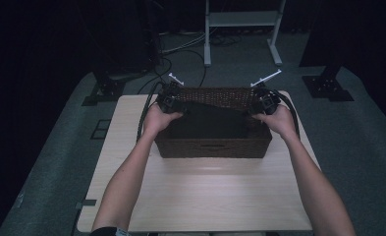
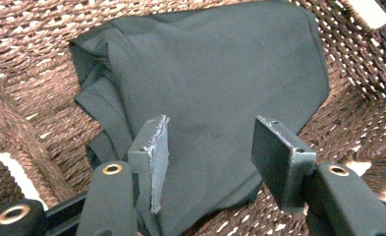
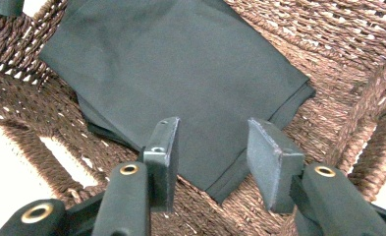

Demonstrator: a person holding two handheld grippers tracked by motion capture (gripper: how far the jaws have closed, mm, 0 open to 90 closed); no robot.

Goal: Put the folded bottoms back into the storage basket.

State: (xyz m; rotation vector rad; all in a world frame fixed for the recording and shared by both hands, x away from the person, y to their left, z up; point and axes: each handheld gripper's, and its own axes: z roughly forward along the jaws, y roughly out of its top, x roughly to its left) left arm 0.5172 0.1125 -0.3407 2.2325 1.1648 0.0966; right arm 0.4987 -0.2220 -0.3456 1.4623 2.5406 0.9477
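A folded dark cloth is seen lying flat on the bottom of a brown wicker basket, which stands on a pale wooden table. In the left gripper view the cloth lies below and beyond the left gripper, whose jaws are parted with a clear gap; nothing is pinched between the pads, and the fabric is merely seen through the gap. In the right gripper view the right gripper is likewise held apart above the cloth's near hemmed edge, the pads pressing on nothing. In the high view both grippers are held at the basket's far corners, the left gripper at the left end and the right gripper at the right end. The left hand and right hand are placed over the basket's side rims, forearms stretched forward across the table, jaws angled down and inward.
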